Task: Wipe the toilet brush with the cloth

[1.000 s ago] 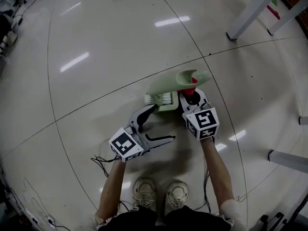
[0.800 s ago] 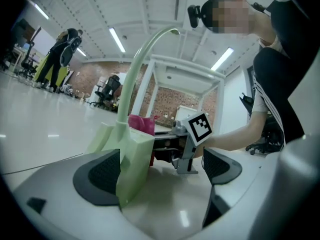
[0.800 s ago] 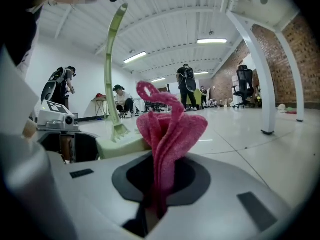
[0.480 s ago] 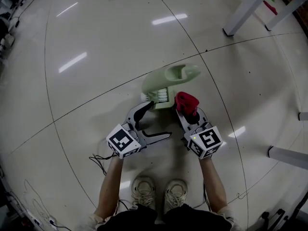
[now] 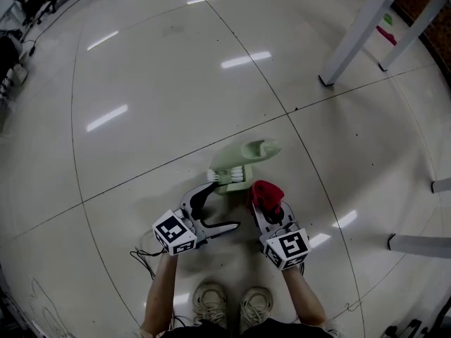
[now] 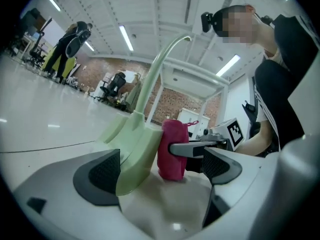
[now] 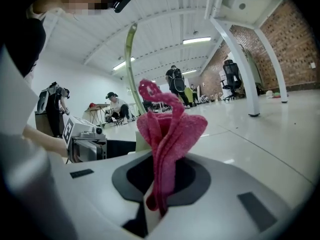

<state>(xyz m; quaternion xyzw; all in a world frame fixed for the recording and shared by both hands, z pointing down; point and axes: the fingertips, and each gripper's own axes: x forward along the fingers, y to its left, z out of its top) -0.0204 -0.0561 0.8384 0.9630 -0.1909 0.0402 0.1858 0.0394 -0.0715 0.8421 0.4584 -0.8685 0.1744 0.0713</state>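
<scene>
Left gripper (image 5: 222,204): jaws spread wide, gripping nothing; the brush's green base rests against one jaw pad.
Right gripper (image 5: 268,204): clamped on the red cloth (image 5: 266,191), which stands bunched above the jaws.
Brush (image 5: 239,159): on the floor (image 5: 141,83), just ahead of both grippers.
Cloth: just beside the brush's base, on its right; whether they touch is unclear.

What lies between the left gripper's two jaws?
In the left gripper view: the toilet brush by one pad, then the red cloth in the right gripper.

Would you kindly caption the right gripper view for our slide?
Right gripper shut on a red cloth, with the green toilet brush behind.
</scene>
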